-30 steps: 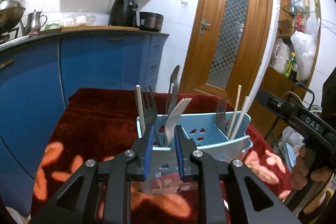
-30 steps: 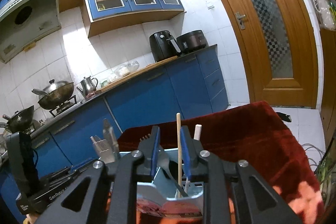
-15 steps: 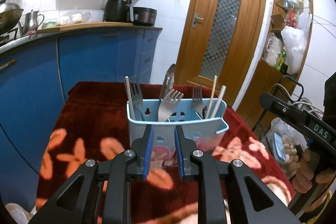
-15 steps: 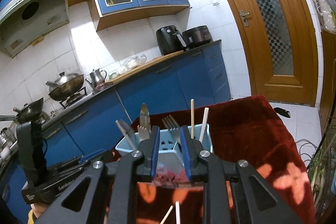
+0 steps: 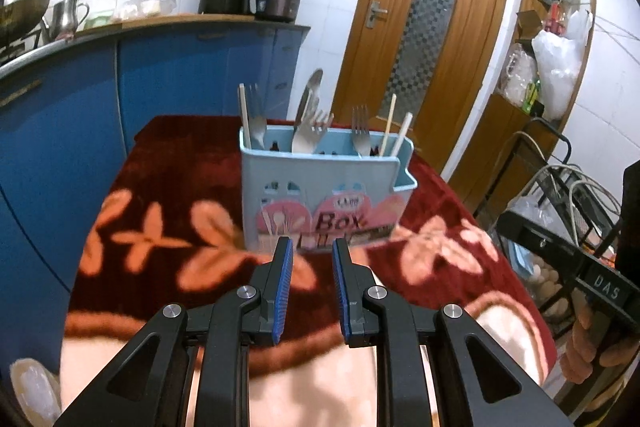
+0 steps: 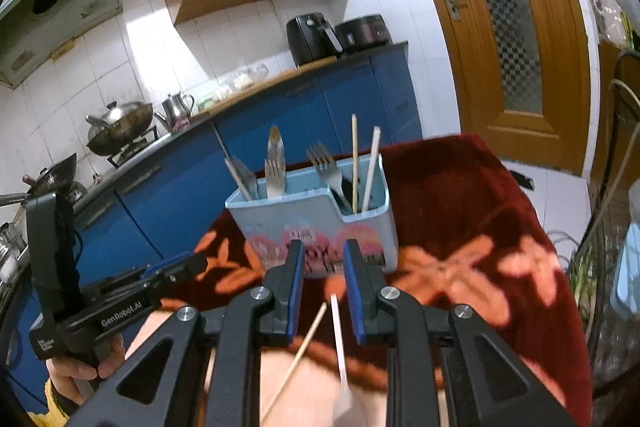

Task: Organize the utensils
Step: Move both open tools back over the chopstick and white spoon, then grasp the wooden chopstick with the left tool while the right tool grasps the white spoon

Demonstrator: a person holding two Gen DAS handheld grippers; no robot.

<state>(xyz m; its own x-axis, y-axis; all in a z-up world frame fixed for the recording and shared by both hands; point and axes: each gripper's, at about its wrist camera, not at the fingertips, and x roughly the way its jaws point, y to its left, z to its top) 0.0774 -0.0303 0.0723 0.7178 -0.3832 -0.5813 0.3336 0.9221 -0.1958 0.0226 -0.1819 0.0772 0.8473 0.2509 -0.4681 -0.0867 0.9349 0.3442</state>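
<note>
A light blue utensil box [image 5: 324, 183] stands on the red flowered cloth [image 5: 160, 187]; it also shows in the right wrist view [image 6: 316, 223]. It holds forks [image 5: 362, 137], a spoon [image 5: 308, 107] and chopsticks [image 5: 390, 125], all upright. My left gripper [image 5: 311, 251] is open and empty, just short of the box's front. My right gripper [image 6: 323, 253] is open and empty, near the box. Two loose chopsticks, a wooden one [image 6: 300, 351] and a white one [image 6: 339, 343], lie on the cloth under the right gripper.
Blue kitchen cabinets [image 5: 80, 99] run along the left. A wooden door [image 5: 420, 39] is behind the table. A wire rack [image 5: 552, 187] with cables stands at the right. The left handle [image 6: 80, 299] shows in the right wrist view.
Both grippers have pulled back from the box, which now looks smaller and farther. Two loose chopsticks have come into the right wrist view.
</note>
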